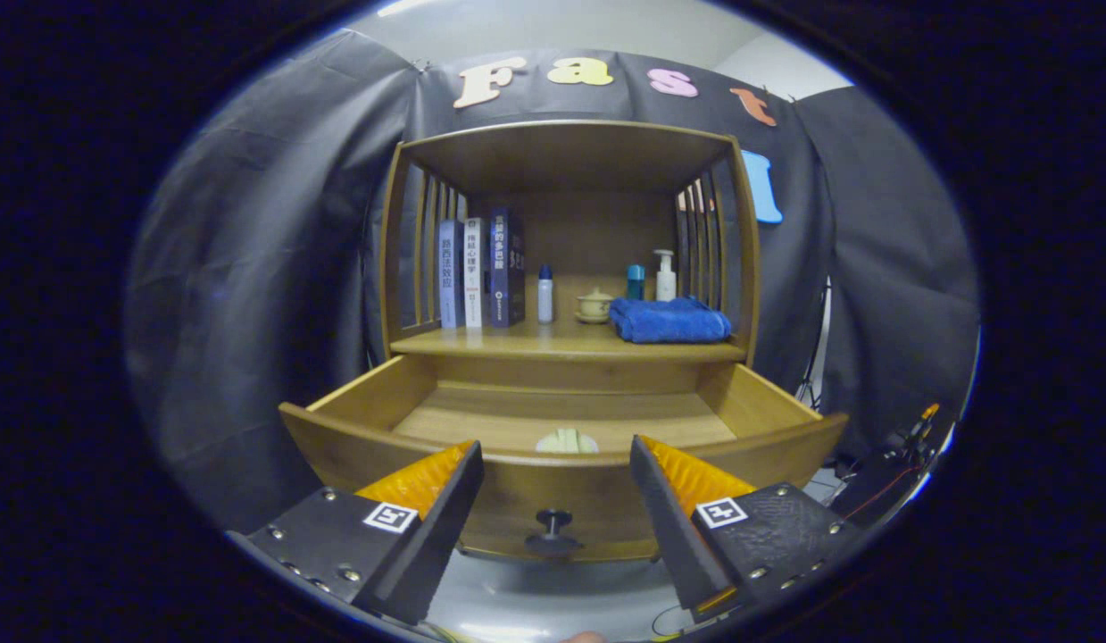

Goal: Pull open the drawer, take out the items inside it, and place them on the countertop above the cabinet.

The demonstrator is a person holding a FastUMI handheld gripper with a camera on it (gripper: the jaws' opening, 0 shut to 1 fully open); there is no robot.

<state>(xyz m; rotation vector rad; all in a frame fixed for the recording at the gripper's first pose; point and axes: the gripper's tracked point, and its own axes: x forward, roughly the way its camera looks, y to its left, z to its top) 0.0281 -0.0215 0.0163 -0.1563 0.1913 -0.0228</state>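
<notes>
The wooden cabinet's drawer [767,406] is pulled out toward me. Inside it, just behind the front panel, lies a pale cream-green item [566,441], only its top showing. A dark round knob [553,527] sticks out of the drawer front, between my fingers and slightly ahead of them. My gripper [557,455] is open, with nothing between its fingers, and hangs in front of the drawer front. The countertop [561,344] above the drawer carries three upright books [481,268], a small white bottle [544,293], a little lidded pot [594,305], a folded blue towel [669,320], a teal cup [636,281] and a pump bottle [665,275].
The cabinet has slatted side walls [423,250] and a top board [566,143] over the countertop. Black cloth hangs behind and to both sides. Some equipment with cables [901,455] stands low at the right of the drawer.
</notes>
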